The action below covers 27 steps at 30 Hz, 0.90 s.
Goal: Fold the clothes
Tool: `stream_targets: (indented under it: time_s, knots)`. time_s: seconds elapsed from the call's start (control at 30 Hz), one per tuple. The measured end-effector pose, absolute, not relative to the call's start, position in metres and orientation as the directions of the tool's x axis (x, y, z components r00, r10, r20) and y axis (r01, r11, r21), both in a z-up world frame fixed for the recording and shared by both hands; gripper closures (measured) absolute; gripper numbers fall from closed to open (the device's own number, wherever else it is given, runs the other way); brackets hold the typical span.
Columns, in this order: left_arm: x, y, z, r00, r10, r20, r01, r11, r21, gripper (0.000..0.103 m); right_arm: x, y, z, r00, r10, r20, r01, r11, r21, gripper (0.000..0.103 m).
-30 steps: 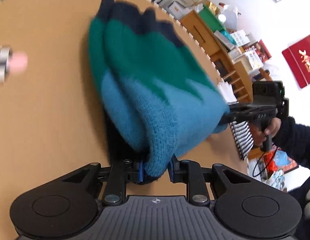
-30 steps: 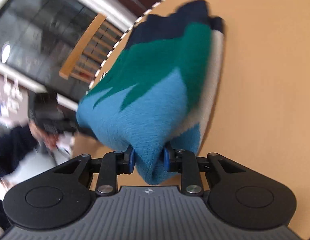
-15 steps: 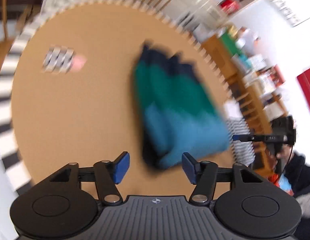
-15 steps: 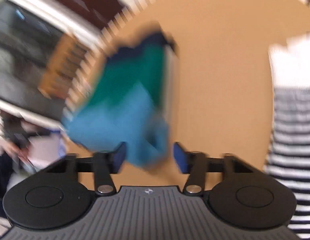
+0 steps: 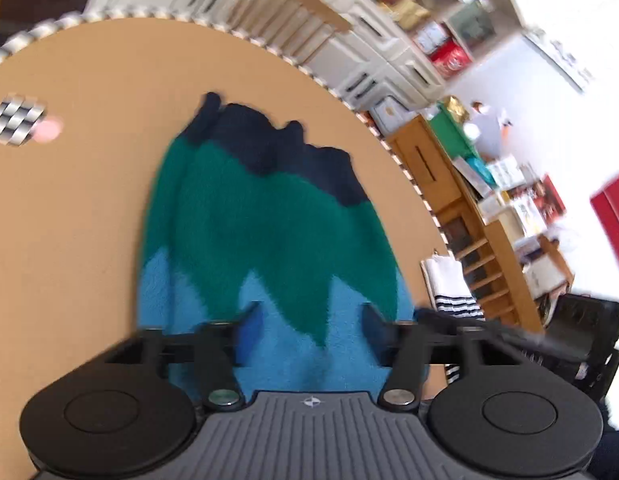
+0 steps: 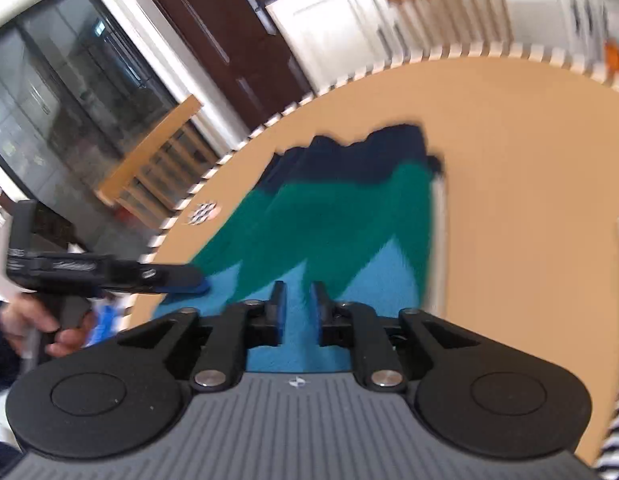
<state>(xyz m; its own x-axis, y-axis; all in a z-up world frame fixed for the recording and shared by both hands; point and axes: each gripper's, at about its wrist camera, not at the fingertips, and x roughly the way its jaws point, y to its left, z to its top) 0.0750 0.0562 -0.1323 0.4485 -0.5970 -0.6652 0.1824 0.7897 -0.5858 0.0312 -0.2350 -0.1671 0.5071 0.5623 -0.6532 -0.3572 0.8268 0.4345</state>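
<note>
Folded knit sweater [image 5: 269, 236] lies flat on the tan table [image 5: 69, 240], w/ zigzag bands: navy far end, green mid, light blue nearest. Left gripper [image 5: 309, 322] spread wide over the blue edge, holding nothing. Right gripper [image 6: 296, 304] narrow (small gap, empty).

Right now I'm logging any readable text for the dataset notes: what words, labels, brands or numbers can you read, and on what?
No text reads clearly in either view.
Left gripper: pale markings on its side, too blurred to read.
Red box: a gold mark, unreadable.
Shelf packages: print too small and blurred.
Sweater: no label visible.
Each gripper base carries only a small round emblem, no letters.
</note>
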Motion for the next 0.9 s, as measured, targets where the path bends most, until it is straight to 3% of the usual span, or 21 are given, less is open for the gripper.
stream_targets:
  time_s: [0.03,0.07,0.27,0.33,0.4,0.47,0.5,0.57,0.63,0.67,0.7,0.73,0.83,0.9]
  knots:
    - [0.077,0.049,-0.141,0.443,-0.560,-0.700,0.178,0.820,-0.544,0.061,0.035,-0.230,-0.182,0.483,0.527,-0.699,-0.341,0.849,0.404,0.089]
    - [0.076,0.046,-0.145,0.477,-0.518,-0.711,0.176,0.848,-0.500,0.082,0.036,-0.228,-0.193,0.483,0.509,-0.712,-0.327,0.860,0.392,0.090]
    - [0.085,0.053,-0.145,0.469,-0.508,-0.722,0.084,0.840,-0.537,0.085,0.028,-0.229,-0.195,0.555,0.502,-0.663,-0.209,0.856,0.473,0.086]
    - [0.089,0.051,-0.138,0.458,-0.506,-0.731,0.079,0.843,-0.533,0.079,0.021,-0.234,-0.191,0.582,0.502,-0.640,-0.163,0.843,0.513,0.085]
    - [0.091,0.056,-0.121,0.452,-0.555,-0.699,0.085,0.806,-0.585,0.047,0.016,-0.234,-0.182,0.619,0.497,-0.609,-0.121,0.826,0.550,0.081]
    - [0.107,0.052,-0.097,0.480,-0.675,-0.561,0.217,0.711,-0.669,0.030,0.013,-0.226,-0.169,0.689,0.455,-0.564,-0.114,0.837,0.535,0.078]
    - [0.120,0.048,-0.086,0.481,-0.716,-0.507,0.291,0.675,-0.678,0.014,0.014,-0.219,-0.165,0.713,0.421,-0.560,-0.104,0.854,0.510,0.072]
    - [0.159,0.028,-0.082,0.447,-0.732,-0.513,0.407,0.678,-0.612,0.004,0.023,-0.203,-0.166,0.737,0.380,-0.558,-0.075,0.868,0.491,0.067]
    - [0.203,0.007,-0.105,0.390,-0.702,-0.595,0.460,0.709,-0.535,0.009,0.036,-0.187,-0.177,0.736,0.323,-0.595,0.005,0.876,0.482,0.067]
    - [0.225,0.002,-0.120,0.379,-0.662,-0.646,0.457,0.741,-0.492,0.030,0.038,-0.179,-0.182,0.737,0.287,-0.612,0.053,0.878,0.475,0.067]
    - [0.245,0.006,-0.132,0.396,-0.600,-0.695,0.426,0.791,-0.440,0.062,0.037,-0.171,-0.187,0.741,0.241,-0.626,0.103,0.881,0.462,0.068]
    - [0.262,0.017,-0.142,0.417,-0.560,-0.716,0.385,0.822,-0.420,0.072,0.035,-0.163,-0.193,0.744,0.186,-0.642,0.154,0.887,0.436,0.069]
    - [0.290,0.066,-0.155,0.450,-0.454,-0.769,0.289,0.889,-0.355,0.074,0.024,-0.145,-0.206,0.757,0.050,-0.651,0.271,0.883,0.382,0.070]
    - [0.291,0.086,-0.149,0.439,-0.472,-0.765,0.301,0.879,-0.369,0.050,0.021,-0.133,-0.202,0.760,-0.015,-0.650,0.341,0.861,0.378,0.069]
